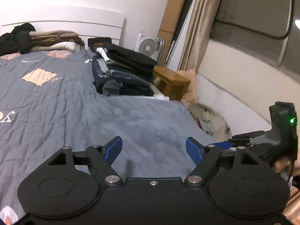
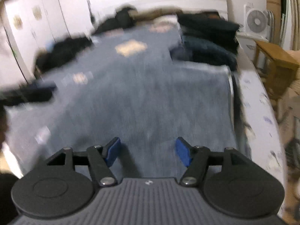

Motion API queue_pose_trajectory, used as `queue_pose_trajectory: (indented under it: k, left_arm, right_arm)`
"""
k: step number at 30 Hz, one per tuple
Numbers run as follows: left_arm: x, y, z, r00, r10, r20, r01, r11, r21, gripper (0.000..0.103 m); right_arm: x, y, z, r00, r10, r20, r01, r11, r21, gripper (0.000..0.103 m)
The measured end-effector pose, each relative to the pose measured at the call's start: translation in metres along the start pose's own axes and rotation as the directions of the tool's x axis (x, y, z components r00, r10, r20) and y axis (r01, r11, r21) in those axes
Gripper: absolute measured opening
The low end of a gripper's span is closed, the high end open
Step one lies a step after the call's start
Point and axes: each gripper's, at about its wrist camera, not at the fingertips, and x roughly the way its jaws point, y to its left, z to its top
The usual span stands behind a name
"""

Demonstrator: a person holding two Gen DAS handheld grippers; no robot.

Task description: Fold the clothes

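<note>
The blue-grey cloth (image 1: 142,123) lay flat on the bed's quilt (image 1: 43,86), near the bed's right edge. Just past it sat a pile of folded clothes (image 1: 123,69), dark ones on top. The left gripper (image 1: 153,148) hung over the cloth's near end with its blue pads wide apart, holding nothing. The right gripper (image 2: 148,151) was over the cloth too, and its pads were also apart and empty. The right view was very blurry. A hand (image 1: 285,166) held the right gripper's handle. A white fan (image 1: 148,46) stood by the wall.
</note>
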Motion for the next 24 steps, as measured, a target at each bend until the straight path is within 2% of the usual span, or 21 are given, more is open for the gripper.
queue_pose_trajectory:
  k: [3,6,9,13,17,21,24]
  left_arm:
    - [-0.009,-0.015,-0.008,1.000,0.009,0.006,-0.009,1.000,0.018,0.093]
    - [-0.020,-0.024,-0.012,1.000,0.011,0.010,-0.011,1.000,0.010,0.102]
    - [-0.034,-0.034,-0.015,1.000,0.011,0.013,-0.011,1.000,-0.002,0.103]
    - [-0.049,-0.048,-0.016,0.999,0.000,-0.038,0.000,1.000,0.000,0.103]
    - [-0.066,-0.067,-0.018,0.998,0.060,-0.021,-0.059,0.997,0.050,0.103]
    - [-0.077,-0.076,-0.019,0.994,0.092,-0.054,-0.089,0.995,0.049,0.103]
    - [-0.085,-0.081,-0.020,0.991,0.109,-0.083,-0.105,0.993,0.044,0.103]
  right_arm:
    - [-0.010,0.007,-0.013,0.999,-0.041,0.020,0.040,0.999,0.025,0.066]
    - [-0.022,0.011,-0.021,0.998,-0.062,0.029,0.061,0.997,0.047,0.067]
    - [-0.036,0.016,-0.028,0.996,-0.076,0.037,0.073,0.995,0.069,0.068]
    - [-0.059,0.020,-0.033,0.994,-0.076,0.074,0.065,0.988,0.139,0.070]
    - [-0.089,0.034,-0.036,0.991,-0.093,0.100,0.077,0.985,0.155,0.073]
    - [-0.116,0.047,-0.037,0.987,-0.094,0.129,0.071,0.983,0.172,0.077]
    - [-0.133,0.056,-0.038,0.984,-0.109,0.139,0.083,0.980,0.183,0.083]
